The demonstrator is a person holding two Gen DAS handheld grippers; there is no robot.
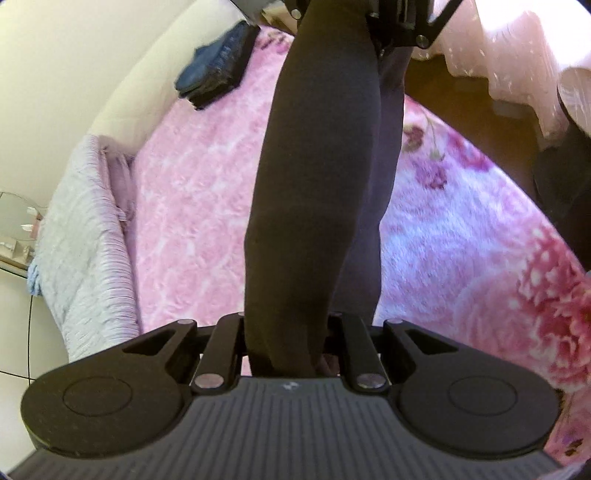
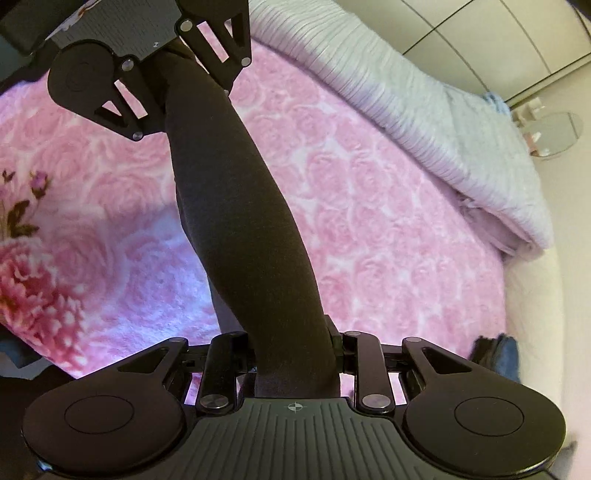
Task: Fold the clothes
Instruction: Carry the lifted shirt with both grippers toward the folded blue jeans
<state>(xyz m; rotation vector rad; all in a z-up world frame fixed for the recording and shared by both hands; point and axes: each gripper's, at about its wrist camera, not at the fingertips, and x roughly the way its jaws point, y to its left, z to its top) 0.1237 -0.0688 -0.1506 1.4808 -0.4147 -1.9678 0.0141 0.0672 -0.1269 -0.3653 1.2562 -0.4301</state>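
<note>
Left gripper (image 1: 286,354) fingertips hidden by clamped black garment (image 1: 317,184).

Pink floral blanket (image 1: 192,221), striped quilt (image 2: 461,122).

Each camera sits just behind its own tool and looks forward along it, tilted down at the pink blanket (image 1: 207,206) on the bed from close above. The left wrist view faces the right gripper (image 1: 402,22), seen at its top edge; the right wrist view faces the left gripper (image 2: 166,55) the same way. The two views look toward each other. Both share the dark garment (image 1: 317,184) stretched between them, the blanket, the folded quilt (image 2: 461,147) and the dark folded stack (image 1: 218,62).
</note>
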